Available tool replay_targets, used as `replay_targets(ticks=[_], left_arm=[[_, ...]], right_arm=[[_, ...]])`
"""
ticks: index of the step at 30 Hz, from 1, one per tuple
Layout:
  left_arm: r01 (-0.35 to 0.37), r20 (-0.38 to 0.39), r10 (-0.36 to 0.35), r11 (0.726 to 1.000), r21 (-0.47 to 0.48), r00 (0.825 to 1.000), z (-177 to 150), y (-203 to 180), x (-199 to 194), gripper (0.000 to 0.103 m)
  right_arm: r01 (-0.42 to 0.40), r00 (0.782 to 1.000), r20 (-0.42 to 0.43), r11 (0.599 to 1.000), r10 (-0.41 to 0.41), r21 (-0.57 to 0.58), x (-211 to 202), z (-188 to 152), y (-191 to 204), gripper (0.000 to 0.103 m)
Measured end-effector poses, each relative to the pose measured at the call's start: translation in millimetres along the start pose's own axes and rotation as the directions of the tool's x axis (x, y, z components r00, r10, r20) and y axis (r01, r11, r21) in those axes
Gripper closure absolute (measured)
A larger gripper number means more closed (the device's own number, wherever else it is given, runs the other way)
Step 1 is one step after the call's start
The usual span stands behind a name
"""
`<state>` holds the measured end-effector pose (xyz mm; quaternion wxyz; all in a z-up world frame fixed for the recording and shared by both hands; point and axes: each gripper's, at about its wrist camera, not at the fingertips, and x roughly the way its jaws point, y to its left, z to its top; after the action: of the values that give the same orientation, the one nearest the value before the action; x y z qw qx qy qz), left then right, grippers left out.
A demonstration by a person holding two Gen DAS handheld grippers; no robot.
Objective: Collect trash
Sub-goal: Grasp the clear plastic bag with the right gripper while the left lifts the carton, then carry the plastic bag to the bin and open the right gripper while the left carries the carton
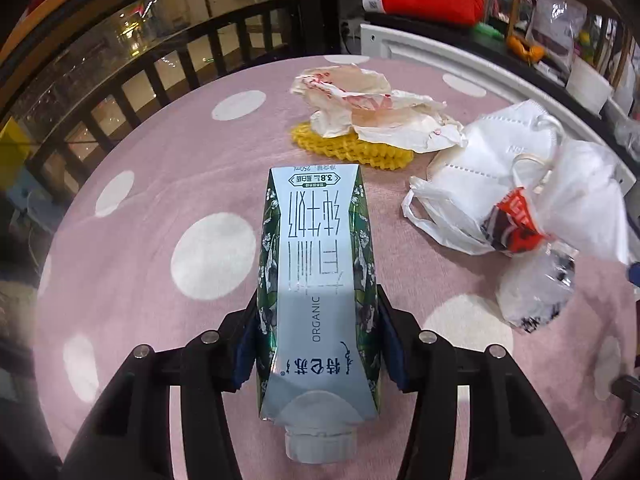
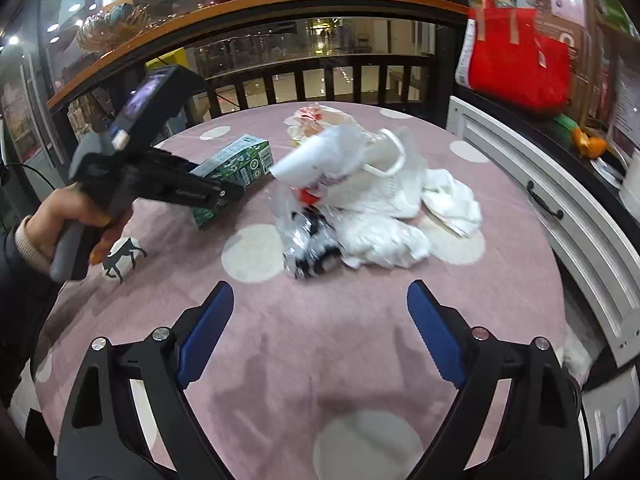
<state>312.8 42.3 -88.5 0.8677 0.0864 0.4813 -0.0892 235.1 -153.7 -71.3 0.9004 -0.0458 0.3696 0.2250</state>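
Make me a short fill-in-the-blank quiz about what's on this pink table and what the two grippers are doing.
1. The left gripper is closed on a milk ____.
2. The right gripper holds ____ between its blue pads.
3. The crumpled food wrapper lies on a ____ foam net.
4. The tablecloth is pink with ____ dots.

Missing words: carton; nothing; yellow; white

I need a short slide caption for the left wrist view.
Left hand-held gripper clamps a milk carton lying on the pink dotted tablecloth.
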Motion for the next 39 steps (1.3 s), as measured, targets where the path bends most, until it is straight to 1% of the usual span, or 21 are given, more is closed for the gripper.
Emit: replay_targets(ticks=[2,5,8,10,12,13,14,18,25,30,32,35,39], left_arm=[[-0.006,0.022,0.007,1.000,-0.027,1.000,-9,2,-8,0.052],[0.013,0.055,-0.008,0.997,-0.079,0.998,-22,8,-24,0.053],[0.002,0.084,0.008,0.993,-0.116,0.996,-37,13,-41,0.052],[-0.005,0.103,0.020,0.991,-0.137,0.994,-45,15,-51,0.052],[-0.013,0.118,0.032,0.988,-0.153,0.993,-53,18,-59,0.052],[-0.016,0.124,0.037,0.987,-0.161,0.992,-58,18,-63,0.052],[-0.018,0.128,0.040,0.985,-0.169,0.991,-60,19,-65,0.052],[-0.006,0.138,0.035,0.978,-0.208,0.990,-75,23,-74,0.052],[-0.011,0.174,0.055,0.969,-0.246,0.983,-93,18,-90,0.052],[0.014,0.200,0.038,0.968,-0.251,0.979,-104,7,-105,0.052],[0.019,0.215,0.036,0.968,-0.249,0.976,-108,0,-111,0.052],[0.020,0.236,0.034,0.975,-0.222,0.971,-114,-13,-120,0.052],[0.053,0.264,0.000,0.980,-0.194,0.964,-119,-37,-131,0.052]], right_arm=[[0.002,1.000,-0.013,1.000,-0.003,-0.023,12,6,6,0.026],[0.025,0.999,-0.028,0.998,-0.026,-0.057,31,17,12,0.028],[0.065,0.996,-0.057,0.994,-0.070,-0.085,52,24,14,0.031],[0.082,0.993,-0.078,0.992,-0.090,-0.095,63,26,14,0.037],[0.094,0.989,-0.107,0.990,-0.106,-0.108,73,26,15,0.046],[0.097,0.988,-0.107,0.989,-0.109,-0.109,75,25,14,0.046],[0.097,0.989,-0.102,0.990,-0.107,-0.105,75,25,14,0.050],[0.090,0.992,-0.082,0.988,-0.101,-0.123,62,20,21,0.057],[0.033,0.998,-0.057,0.991,-0.041,-0.132,24,3,41,0.059],[-0.034,0.998,-0.053,0.995,0.029,-0.093,-3,-14,46,0.059],[-0.053,0.998,-0.046,0.996,0.049,-0.074,-14,-22,45,0.059],[-0.056,0.998,-0.031,0.997,0.054,-0.060,-29,-31,42,0.059],[-0.049,0.999,-0.003,0.998,0.049,-0.042,-54,-43,35,0.059]])
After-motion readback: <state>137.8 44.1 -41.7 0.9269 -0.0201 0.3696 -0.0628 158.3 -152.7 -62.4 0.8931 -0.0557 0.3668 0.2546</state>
